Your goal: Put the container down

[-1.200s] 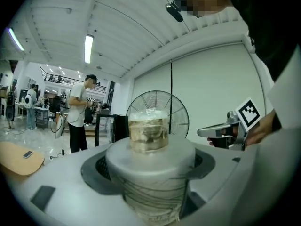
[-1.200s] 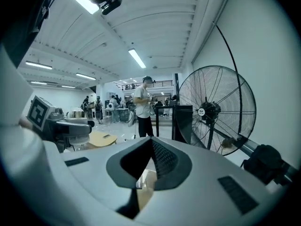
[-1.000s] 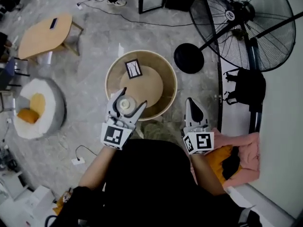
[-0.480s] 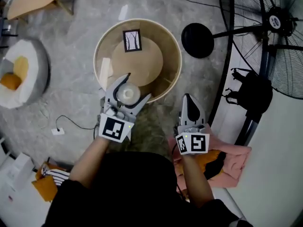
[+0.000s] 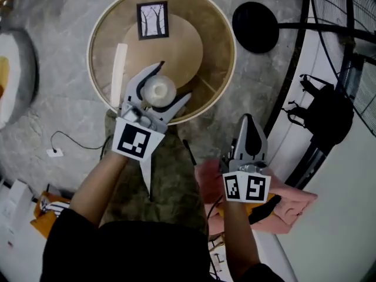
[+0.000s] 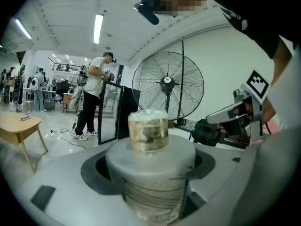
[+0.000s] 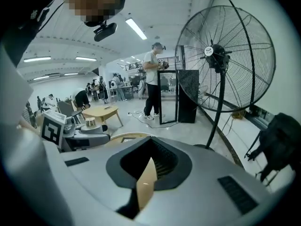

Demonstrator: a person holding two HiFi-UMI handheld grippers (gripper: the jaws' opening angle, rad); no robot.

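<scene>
The left gripper (image 5: 173,82) pinches the container (image 5: 159,90) upright between its jaws, just over the near side of the round wooden table (image 5: 214,34), so down is the way to go, while the right gripper (image 5: 249,122) is pressed together off to the side.

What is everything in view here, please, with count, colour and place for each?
container: one, clear with pale lid, over the round table's near edge, in the left gripper.
round table: one, tan, ahead on the floor.
picture card: one, black and white, table's far side.
fan: one, black, right.
bag: one, black, by the fan's stand.
cloth: one, pink, beneath the right gripper.
left gripper: one, grey, shut on the container.
right gripper: one, grey, shut, empty.
</scene>
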